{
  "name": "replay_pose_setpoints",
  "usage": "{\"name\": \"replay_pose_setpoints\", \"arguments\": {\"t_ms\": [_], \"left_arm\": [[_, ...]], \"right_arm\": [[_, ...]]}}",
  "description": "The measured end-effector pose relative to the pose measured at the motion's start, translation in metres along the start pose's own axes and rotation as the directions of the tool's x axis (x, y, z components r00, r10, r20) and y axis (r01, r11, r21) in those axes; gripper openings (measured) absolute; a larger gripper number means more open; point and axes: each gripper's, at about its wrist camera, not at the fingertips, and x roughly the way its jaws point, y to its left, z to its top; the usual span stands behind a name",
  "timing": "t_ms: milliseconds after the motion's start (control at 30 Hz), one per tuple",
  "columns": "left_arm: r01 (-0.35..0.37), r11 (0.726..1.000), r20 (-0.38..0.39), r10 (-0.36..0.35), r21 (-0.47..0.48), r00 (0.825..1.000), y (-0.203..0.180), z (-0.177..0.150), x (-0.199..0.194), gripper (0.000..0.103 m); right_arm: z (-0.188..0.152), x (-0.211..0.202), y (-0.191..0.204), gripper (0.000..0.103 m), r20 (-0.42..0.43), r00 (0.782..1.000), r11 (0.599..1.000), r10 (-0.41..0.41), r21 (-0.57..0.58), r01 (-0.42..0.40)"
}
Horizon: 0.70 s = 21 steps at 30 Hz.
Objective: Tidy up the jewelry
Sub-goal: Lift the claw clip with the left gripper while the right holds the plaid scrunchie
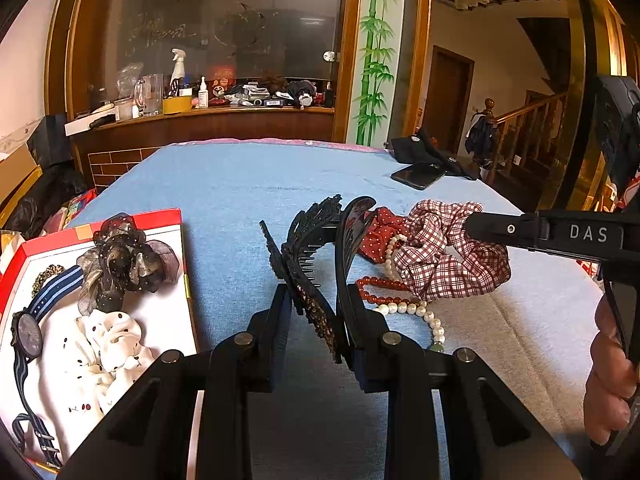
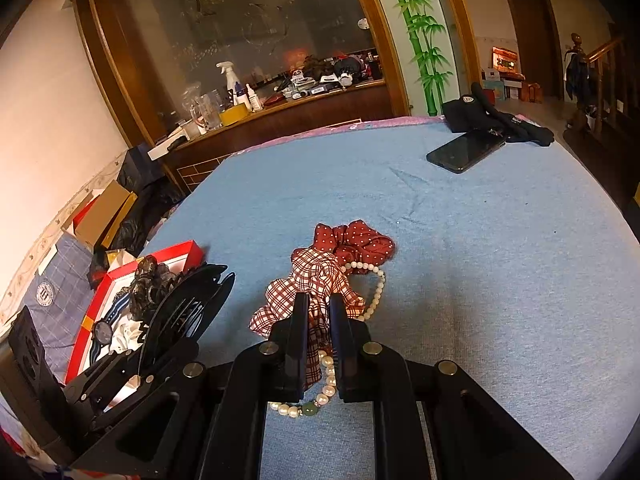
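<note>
Grippers split the work: left gripper [image 1: 316, 300] pinches the hair clip [image 1: 320, 248] bound for the box [image 1: 176, 216], right gripper [image 2: 319, 312] pinches the checked scrunchie [image 2: 316, 272].

A matt, finely woven blue cloth [image 2: 460, 240] is being seen over the table. The checked scrunchie [image 2: 316, 280] is being shown as soft crumpled fabric, the pearl bracelet [image 2: 376, 292] as smooth, glossy beads. The black hair clip [image 1: 308, 280] is being read as plastic, partly glossy, and the phone [image 2: 466, 152] as shiny.
</note>
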Motion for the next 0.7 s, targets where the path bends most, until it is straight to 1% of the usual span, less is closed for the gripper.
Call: {"name": "replay_pose_setpoints", "arguments": {"t_ms": [700], "left_arm": [[-0.008,1.000,0.010,0.008,0.005,1.000,0.0031,0.0014,-0.0005,0.025]], "right_arm": [[-0.0017,-0.0004,0.0049,0.011,-0.001,1.000,1.000,0.017,-0.010,-0.017]]}}
